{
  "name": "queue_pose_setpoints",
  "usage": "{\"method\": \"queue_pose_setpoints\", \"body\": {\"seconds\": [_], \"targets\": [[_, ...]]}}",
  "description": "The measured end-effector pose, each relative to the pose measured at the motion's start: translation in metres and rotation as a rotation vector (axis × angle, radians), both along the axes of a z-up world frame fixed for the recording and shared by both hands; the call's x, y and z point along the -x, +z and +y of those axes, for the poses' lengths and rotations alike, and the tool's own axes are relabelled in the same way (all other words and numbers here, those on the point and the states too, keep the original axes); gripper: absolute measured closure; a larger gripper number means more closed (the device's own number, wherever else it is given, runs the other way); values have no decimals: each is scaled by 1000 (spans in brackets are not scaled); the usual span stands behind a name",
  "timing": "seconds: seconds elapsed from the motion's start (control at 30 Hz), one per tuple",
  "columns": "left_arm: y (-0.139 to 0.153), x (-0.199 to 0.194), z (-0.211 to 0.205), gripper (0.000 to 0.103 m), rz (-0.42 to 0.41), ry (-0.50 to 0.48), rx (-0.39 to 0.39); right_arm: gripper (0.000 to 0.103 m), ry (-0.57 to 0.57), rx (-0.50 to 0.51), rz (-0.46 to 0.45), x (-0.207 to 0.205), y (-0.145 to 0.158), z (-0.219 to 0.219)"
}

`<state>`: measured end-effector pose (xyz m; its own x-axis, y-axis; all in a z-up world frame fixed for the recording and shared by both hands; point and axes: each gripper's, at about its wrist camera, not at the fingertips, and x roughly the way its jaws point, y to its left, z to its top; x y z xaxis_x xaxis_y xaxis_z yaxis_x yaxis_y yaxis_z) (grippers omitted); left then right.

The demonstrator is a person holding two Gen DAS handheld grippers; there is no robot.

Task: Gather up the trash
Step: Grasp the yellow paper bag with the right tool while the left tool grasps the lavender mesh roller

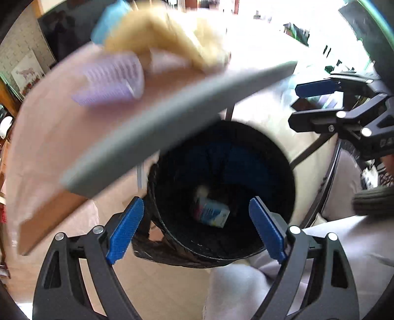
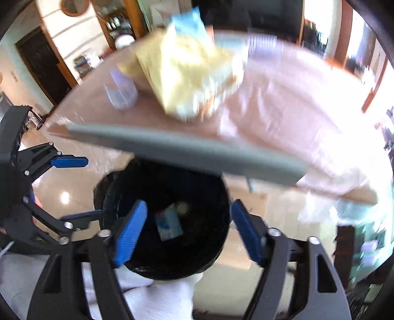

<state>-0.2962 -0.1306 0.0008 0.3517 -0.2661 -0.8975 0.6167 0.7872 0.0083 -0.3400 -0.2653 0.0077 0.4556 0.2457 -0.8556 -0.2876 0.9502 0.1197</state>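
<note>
A black trash bin (image 1: 283,172) with a black liner stands below the table edge; it also shows in the right wrist view (image 2: 216,201). A blue-and-white carton (image 1: 213,213) lies at its bottom, also seen from the right (image 2: 170,222). My left gripper (image 1: 195,229) is open and empty over the bin mouth. My right gripper (image 2: 189,231) is open and empty over the bin too. On the wooden table (image 1: 49,123) lie a crumpled yellow wrapper (image 1: 167,37), a purple ribbed piece (image 1: 110,81) and a blue packet (image 1: 109,19). The wrapper (image 2: 187,73) shows blurred in the right view.
The table's grey edge (image 1: 172,118) (image 2: 184,152) overhangs the bin closely. Each gripper shows in the other's view: the right one (image 1: 312,103) and the left one (image 2: 73,189). White-trousered legs (image 1: 246,283) are under the grippers. Shiny floor (image 2: 69,182) surrounds the bin.
</note>
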Motion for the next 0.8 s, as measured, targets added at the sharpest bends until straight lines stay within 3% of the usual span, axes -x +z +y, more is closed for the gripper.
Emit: {"method": "queue_pose_setpoints", "body": {"seconds": [0.13, 0.23, 0.5, 0.8], "targets": [[54, -6, 17, 2, -140, 13, 77, 10, 27, 6, -132, -12, 38, 0], [71, -27, 26, 2, -191, 29, 94, 6, 110, 18, -187, -36, 54, 7], [54, -97, 27, 2, -157, 1, 42, 6, 375, 176, -235, -102, 57, 46], [30, -126, 25, 2, -79, -48, 66, 7, 488, 210, -217, -143, 45, 72]]}}
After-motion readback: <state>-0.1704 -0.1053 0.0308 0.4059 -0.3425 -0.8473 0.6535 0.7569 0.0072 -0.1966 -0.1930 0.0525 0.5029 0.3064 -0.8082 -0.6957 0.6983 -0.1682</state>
